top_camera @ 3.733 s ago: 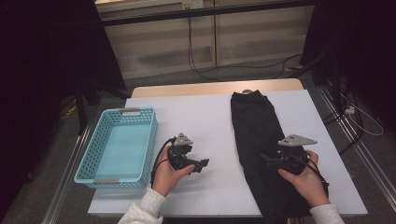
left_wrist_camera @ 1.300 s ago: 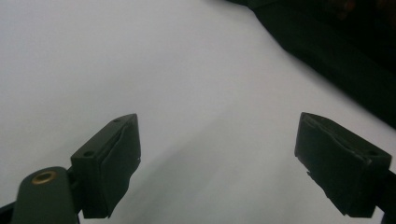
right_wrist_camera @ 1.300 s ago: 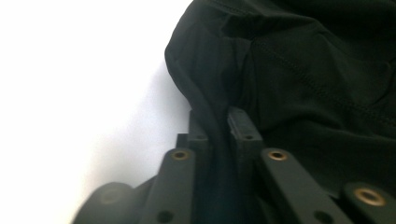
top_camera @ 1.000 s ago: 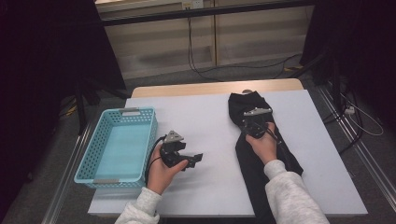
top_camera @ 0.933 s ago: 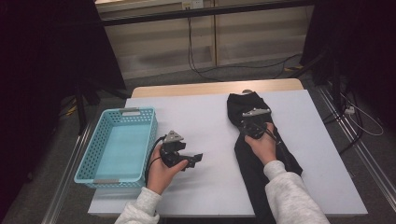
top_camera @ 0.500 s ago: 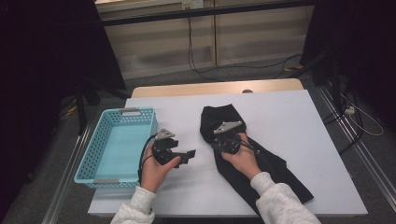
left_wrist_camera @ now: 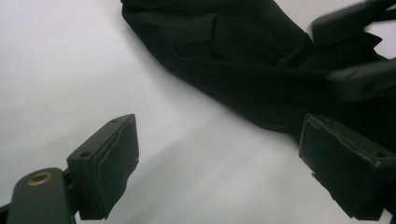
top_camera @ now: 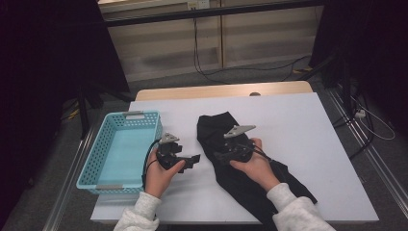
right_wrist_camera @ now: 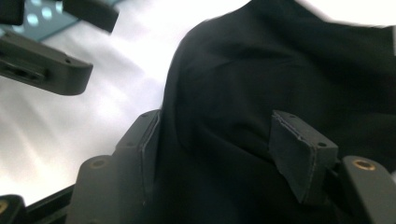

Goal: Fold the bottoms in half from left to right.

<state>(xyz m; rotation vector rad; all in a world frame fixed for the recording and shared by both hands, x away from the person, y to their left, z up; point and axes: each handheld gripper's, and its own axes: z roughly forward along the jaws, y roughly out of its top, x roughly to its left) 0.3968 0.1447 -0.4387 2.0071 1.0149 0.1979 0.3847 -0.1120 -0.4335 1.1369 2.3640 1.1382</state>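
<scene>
The black garment (top_camera: 240, 163) lies on the white table (top_camera: 308, 125), beside the blue basket (top_camera: 120, 149). Soft and limp; grip a bunched fold. Right gripper (right_wrist_camera: 219, 149): jaws just opening, spread over cloth. Left gripper (left_wrist_camera: 219, 158): spread, empty.

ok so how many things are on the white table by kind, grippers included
black fabric garment, folded over and lying slantwise: 1
light blue perforated plastic basket, at the table's left edge: 1
hand-held black two-jaw grippers: 2 (left gripper, jaws apart over bare table; right gripper, jaws just opened over the garment)
total: 4
</scene>
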